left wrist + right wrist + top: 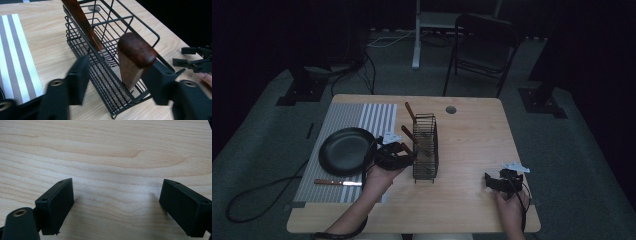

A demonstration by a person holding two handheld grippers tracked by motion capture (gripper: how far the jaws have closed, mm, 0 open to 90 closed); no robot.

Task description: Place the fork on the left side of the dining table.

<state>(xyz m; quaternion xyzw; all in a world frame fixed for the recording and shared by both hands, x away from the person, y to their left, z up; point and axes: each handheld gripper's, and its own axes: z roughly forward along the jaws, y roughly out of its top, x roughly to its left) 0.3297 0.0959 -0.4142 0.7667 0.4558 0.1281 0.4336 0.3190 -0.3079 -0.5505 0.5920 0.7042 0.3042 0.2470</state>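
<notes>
Nearest the person, the right gripper (504, 181) is held low over the bare right part of the wooden surface (477, 145), its jaws spread wide with nothing between them; it is judged to be parked clear of the work. Farther in, the left gripper (117, 80) is held just beside the near end of a black wire caddy (110, 62), its jaws wide apart around a wooden utensil handle (133, 60) that stands tilted in the caddy. The handle is seen between the jaws, nearer the right-hand one, but no contact can be confirmed. A second wooden handle (82, 23) leans in the caddy beyond. To the left, a black pan (346, 150) and a knife (337, 182) are laid on a striped placemat (362, 117).
</notes>
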